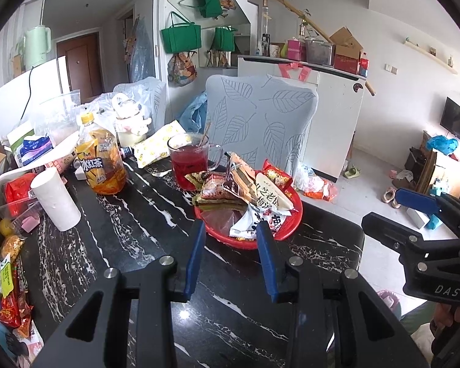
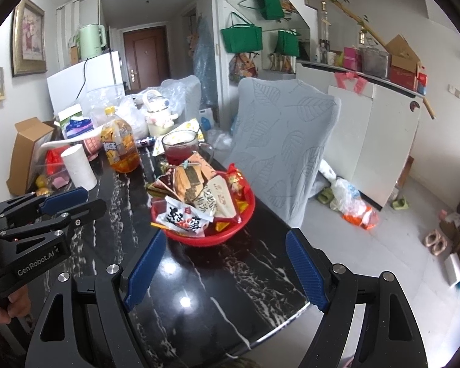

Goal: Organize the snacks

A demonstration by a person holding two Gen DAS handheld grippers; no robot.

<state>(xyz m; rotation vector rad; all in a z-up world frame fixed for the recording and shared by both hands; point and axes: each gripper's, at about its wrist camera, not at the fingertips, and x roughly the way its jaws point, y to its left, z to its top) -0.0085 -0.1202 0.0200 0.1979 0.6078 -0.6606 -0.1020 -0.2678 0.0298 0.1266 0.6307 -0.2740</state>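
Observation:
A red basket (image 1: 286, 228) (image 2: 239, 227) heaped with several snack packets (image 1: 245, 190) (image 2: 199, 193) sits on the black marble table (image 1: 132, 245) (image 2: 217, 279) near its right edge. My left gripper (image 1: 231, 231) is open and empty, just short of the basket's near rim. My right gripper (image 2: 224, 240) is wide open and empty, a little nearer than the basket. The right gripper also shows at the right of the left wrist view (image 1: 414, 211), beyond the table edge. More snack packets (image 1: 10, 300) lie at the table's left edge.
A mug of red drink (image 1: 188, 159) (image 2: 181, 148) stands just behind the basket. An iced tea bottle (image 1: 102, 156) (image 2: 121, 147), a paper roll (image 1: 56, 199) (image 2: 78, 168) and other clutter fill the far left. A leaf-patterned chair (image 1: 260, 119) (image 2: 282, 147) stands behind.

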